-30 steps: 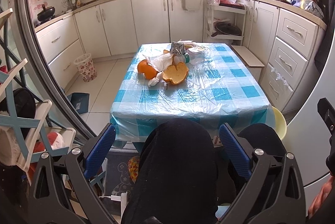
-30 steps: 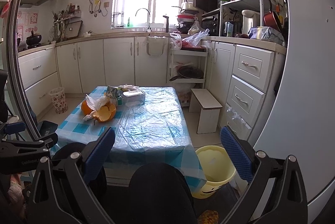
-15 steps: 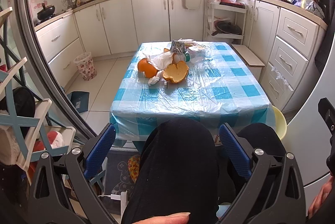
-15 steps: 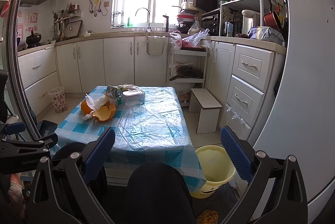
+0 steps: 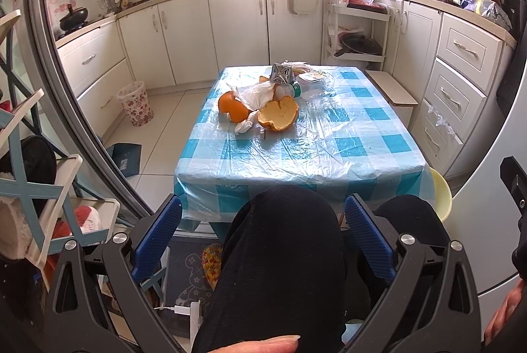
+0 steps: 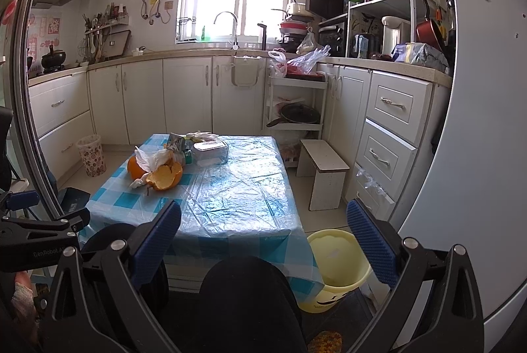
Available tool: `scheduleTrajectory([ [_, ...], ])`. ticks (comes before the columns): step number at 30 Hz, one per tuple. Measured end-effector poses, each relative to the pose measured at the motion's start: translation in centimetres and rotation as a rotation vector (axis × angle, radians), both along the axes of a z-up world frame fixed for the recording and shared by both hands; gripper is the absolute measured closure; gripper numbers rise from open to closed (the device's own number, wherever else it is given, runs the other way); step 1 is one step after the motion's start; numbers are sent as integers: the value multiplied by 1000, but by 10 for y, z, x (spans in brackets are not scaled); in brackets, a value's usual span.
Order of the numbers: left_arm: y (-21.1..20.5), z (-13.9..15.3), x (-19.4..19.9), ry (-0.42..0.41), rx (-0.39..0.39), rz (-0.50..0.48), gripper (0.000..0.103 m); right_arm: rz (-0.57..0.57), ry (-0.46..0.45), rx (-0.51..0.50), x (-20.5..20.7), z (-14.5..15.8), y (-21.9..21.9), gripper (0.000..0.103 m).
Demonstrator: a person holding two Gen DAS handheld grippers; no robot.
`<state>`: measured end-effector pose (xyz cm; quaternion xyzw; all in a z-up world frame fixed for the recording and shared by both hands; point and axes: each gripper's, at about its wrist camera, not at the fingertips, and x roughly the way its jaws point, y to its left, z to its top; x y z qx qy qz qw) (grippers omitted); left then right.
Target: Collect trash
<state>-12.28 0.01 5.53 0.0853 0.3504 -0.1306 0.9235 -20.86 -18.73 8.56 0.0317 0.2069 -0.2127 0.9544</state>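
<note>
Trash is heaped at the far left of a table (image 5: 329,155) (image 6: 237,204) with a blue checked cloth: orange peel (image 5: 278,114) (image 6: 164,176), an orange piece (image 5: 232,107), crumpled tissue (image 5: 253,92) (image 6: 148,157), a foil wrapper (image 5: 281,73) and a clear plastic box (image 6: 210,152). A yellow bin (image 6: 336,267) (image 5: 439,191) stands on the floor at the table's near right corner. My left gripper (image 5: 263,227) and right gripper (image 6: 263,237) are both open and hold nothing, well short of the table, above a person's dark-clothed knees.
White cabinets run along the back and right walls. A low white stool (image 6: 324,168) stands right of the table. A patterned wastebasket (image 5: 135,102) is on the floor at the left. A white door edge (image 6: 461,155) is close on the right, a rack (image 5: 39,188) on the left.
Both grippers stay nearly still. A fingertip has come into the bottom edge of the left wrist view.
</note>
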Motion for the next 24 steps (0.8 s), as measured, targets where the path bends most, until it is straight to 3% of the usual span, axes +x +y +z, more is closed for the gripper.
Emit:
scheduleTrajectory([
  [24, 8, 0, 3, 2, -9, 14, 8, 14, 22, -29, 6, -1, 8, 6],
])
